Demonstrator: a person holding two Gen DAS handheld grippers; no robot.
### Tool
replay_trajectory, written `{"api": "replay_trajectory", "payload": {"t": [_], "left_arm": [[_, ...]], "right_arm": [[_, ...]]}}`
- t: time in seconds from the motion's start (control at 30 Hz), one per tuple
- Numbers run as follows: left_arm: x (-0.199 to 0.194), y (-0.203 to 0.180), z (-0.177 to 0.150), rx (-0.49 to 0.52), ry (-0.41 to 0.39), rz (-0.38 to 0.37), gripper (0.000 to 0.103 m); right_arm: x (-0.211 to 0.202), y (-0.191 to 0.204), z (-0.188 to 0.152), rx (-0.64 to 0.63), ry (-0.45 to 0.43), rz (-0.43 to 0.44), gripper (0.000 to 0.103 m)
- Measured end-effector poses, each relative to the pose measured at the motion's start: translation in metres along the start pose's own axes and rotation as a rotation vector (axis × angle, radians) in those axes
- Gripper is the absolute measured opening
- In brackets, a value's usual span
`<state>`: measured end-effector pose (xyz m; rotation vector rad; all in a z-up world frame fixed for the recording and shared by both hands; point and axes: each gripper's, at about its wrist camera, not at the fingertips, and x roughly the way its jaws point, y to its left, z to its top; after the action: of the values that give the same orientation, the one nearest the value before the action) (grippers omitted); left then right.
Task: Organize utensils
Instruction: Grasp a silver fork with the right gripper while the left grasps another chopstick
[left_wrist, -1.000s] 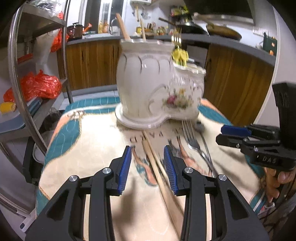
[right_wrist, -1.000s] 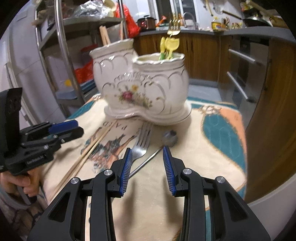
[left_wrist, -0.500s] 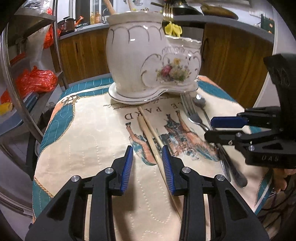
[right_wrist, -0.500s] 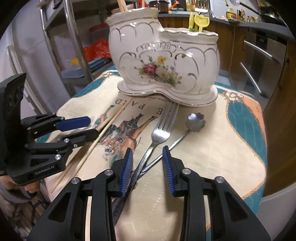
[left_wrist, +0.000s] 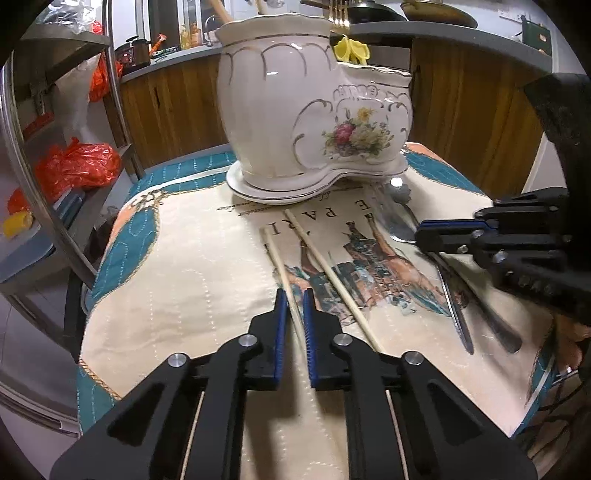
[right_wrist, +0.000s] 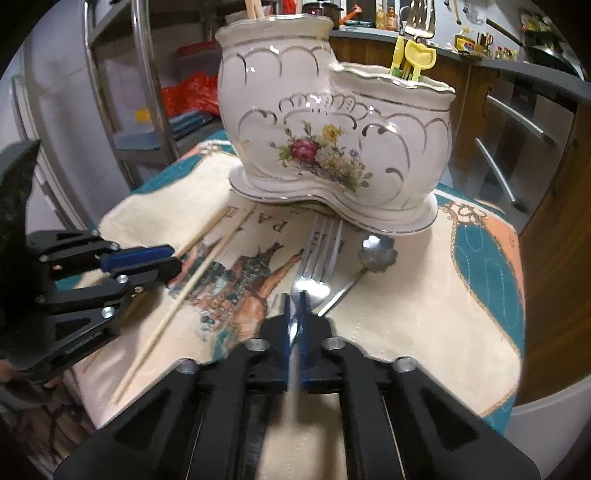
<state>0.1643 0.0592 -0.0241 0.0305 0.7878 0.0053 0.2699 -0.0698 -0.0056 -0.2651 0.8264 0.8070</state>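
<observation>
A white floral ceramic utensil holder (left_wrist: 314, 122) with two compartments stands at the far side of the cloth-covered table; it also shows in the right wrist view (right_wrist: 332, 136). My left gripper (left_wrist: 294, 295) is nearly shut around one wooden chopstick (left_wrist: 279, 266); a second chopstick (left_wrist: 328, 269) lies just to its right. My right gripper (right_wrist: 294, 306) is shut on the handle of a steel fork (right_wrist: 317, 266). A spoon (right_wrist: 369, 258) with a flower-shaped bowl lies beside the fork. The left gripper shows at the left in the right wrist view (right_wrist: 162, 258).
The holder's tall compartment has wooden utensils; the low one has yellow picks (right_wrist: 413, 59) and a fork. A metal shelf rack (left_wrist: 44, 155) with red bags stands left of the table. Wooden cabinets (left_wrist: 461, 110) are behind. The table edge is near on the right (right_wrist: 517, 369).
Both grippers moved down to the cloth and closed: the left around one chopstick, the right onto the fork handle. The two chopsticks now lie a little apart.
</observation>
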Motion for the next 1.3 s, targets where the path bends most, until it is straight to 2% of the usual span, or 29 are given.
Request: {"api": "replay_trajectory", "payload": {"t": [0.17,0.5,0.6,0.67,0.87,1.03,1.3], "left_arm": [[0.001,0.007,0.001,-0.018,0.005,0.007,0.006],[0.002,0.019,0.002,-0.044,0.022,0.009,0.006],[0.002,0.018,0.002,-0.04,0.021,0.015,0.006],[0.002,0.017,0.002,-0.035,0.02,0.02,0.006],[0.001,0.018,0.001,-0.036,0.022,0.007,0.006],[0.0,0.021,0.001,-0.038,0.028,-0.01,0.006],[0.0,0.023,0.0,-0.045,0.036,-0.025,0.006]], "right_arm": [[-0.015,-0.006,-0.002,0.009,-0.023,0.006,0.001],[-0.031,-0.051,-0.018,0.15,-0.026,0.041,0.003],[-0.03,-0.052,-0.017,0.174,-0.031,0.073,0.012],[-0.027,-0.042,-0.015,0.146,-0.02,0.078,0.018],[-0.004,-0.004,-0.013,0.019,0.088,0.051,0.018],[-0.007,0.002,-0.013,-0.035,0.133,0.016,0.012],[-0.015,-0.009,-0.019,-0.074,0.234,-0.028,0.012]]}}
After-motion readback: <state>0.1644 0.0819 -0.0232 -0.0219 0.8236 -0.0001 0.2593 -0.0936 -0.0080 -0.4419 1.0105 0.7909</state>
